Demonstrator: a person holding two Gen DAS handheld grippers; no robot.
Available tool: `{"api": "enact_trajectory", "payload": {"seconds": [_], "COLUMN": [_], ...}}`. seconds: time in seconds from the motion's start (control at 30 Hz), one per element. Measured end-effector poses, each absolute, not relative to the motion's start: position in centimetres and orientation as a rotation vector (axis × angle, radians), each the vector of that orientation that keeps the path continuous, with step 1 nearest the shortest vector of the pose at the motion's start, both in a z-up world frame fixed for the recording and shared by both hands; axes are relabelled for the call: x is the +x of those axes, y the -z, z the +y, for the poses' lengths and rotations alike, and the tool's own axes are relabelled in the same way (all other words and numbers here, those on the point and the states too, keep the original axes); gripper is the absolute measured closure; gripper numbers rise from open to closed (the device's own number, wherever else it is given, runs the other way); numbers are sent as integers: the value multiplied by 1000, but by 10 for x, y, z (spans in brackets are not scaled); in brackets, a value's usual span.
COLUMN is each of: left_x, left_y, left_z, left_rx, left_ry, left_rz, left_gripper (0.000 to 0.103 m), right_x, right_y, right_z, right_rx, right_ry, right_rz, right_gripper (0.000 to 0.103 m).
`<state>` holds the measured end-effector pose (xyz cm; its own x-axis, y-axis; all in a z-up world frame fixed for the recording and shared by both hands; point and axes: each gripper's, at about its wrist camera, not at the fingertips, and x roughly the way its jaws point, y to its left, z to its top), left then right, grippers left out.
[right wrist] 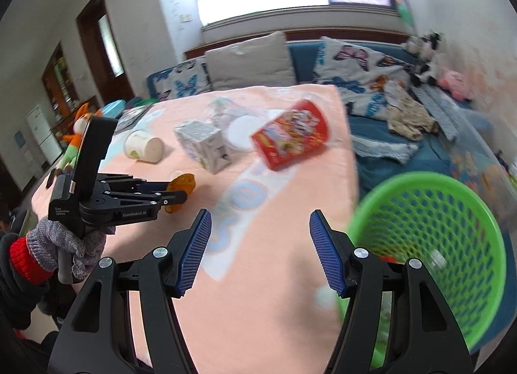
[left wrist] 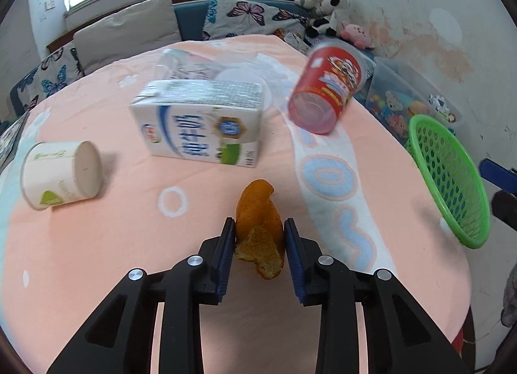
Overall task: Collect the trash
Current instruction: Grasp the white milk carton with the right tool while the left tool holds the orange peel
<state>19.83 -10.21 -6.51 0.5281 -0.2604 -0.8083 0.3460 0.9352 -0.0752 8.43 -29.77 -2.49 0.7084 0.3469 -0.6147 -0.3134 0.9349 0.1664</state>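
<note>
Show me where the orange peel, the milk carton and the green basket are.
orange peel (left wrist: 258, 212), left wrist view, its upper curved skin.
milk carton (left wrist: 197, 134), left wrist view, its printed front face.
green basket (right wrist: 436, 212), right wrist view, its mesh inner wall.

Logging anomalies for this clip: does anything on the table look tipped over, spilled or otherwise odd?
Yes: the containers are all off upright. The white paper cup and the milk carton lie on their sides, and the red snack cup leans tilted. No spill is visible. The left gripper pinches an orange peel.
</note>
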Motion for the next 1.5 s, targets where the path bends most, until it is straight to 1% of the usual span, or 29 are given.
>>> {"api": "enact_trajectory", "payload": {"seconds": [0.07,0.3,0.4,0.57,0.73,0.9,1.0,1.03,1.1,1.17,1.4,1.5], "left_x": [197,189,188,186,190,192,193,193,194,195,194,194], "left_y": [60,39,34,32,36,42,46,47,49,50,52,52], "left_z": [-92,-50,-36,-21,-10,1,4,5,6,6,5,6], "left_rx": [86,40,24,-2,-37,-56,-62,-65,-73,-78,-81,-85], "left_ry": [346,288,274,262,257,246,243,241,241,238,245,240], "left_rz": [940,898,893,888,899,904,912,916,921,923,925,928], "left_gripper": [73,73,73,73,73,73,73,73,73,73,73,73], "right_x": [95,144,167,201,231,256,265,268,273,274,282,287], "right_y": [24,14,11,13,27,43,50,50,51,51,62,65], "right_z": [-286,-232,-204,-162,-133,-119,-112,-112,-112,-111,-105,-107], "right_rx": [33,-57,-131,-255,-376,-442,-470,-465,-460,-478,-510,-479], "right_ry": [-399,-524,-571,-615,-619,-634,-638,-643,-646,-629,-658,-671], "right_rz": [700,706,699,704,732,768,776,775,792,774,810,826], "right_gripper": [39,45,46,46,46,46,44,44,49,49,48,50]}}
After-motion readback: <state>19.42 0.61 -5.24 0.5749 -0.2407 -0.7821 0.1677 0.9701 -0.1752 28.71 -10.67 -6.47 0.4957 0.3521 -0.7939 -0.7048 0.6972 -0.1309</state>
